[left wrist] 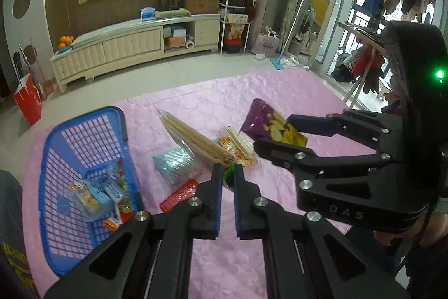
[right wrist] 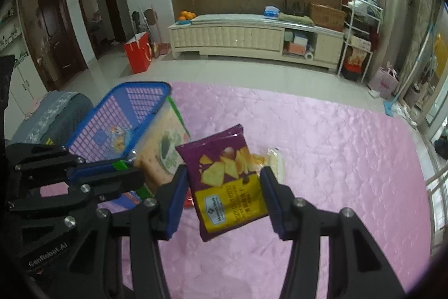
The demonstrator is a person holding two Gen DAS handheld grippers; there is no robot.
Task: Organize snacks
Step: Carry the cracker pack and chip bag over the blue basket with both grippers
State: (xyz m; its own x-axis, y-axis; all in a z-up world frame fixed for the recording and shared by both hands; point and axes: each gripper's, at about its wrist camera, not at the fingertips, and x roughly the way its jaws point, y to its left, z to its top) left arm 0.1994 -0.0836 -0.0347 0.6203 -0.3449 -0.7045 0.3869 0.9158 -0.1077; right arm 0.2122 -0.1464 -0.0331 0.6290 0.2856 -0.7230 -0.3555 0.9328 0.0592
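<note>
The right gripper [right wrist: 222,187] clasps a purple and yellow chip bag [right wrist: 226,181] across its width, both blue pads pressing its sides, the bag tilted with its top toward eleven o'clock and hanging clear of the pink tablecloth [right wrist: 322,159]. The left gripper [left wrist: 229,181] is clenched almost fully shut on the green bottom edge of a clear pack of pale wafer sticks [left wrist: 193,139], which leans up and away toward ten o'clock.

From the left wrist view, the blue mesh basket [left wrist: 53,147] sits at about nine o'clock of the left fingers, near them, already holding a few small packets. Loose on the cloth lie a crinkled clear bag [left wrist: 175,164], an orange cracker packet [left wrist: 238,147] and a red mesh item [left wrist: 179,195] just below the wafer pack. From the right wrist view the basket lies at ten o'clock of the chip bag.

The step in hand appears to be carrying both snacks to the basket. To do it well, keep both grips firm, lift the packs above the basket rim, bring the left one in first since it is nearer, and let go only once each pack is over the open interior.
</note>
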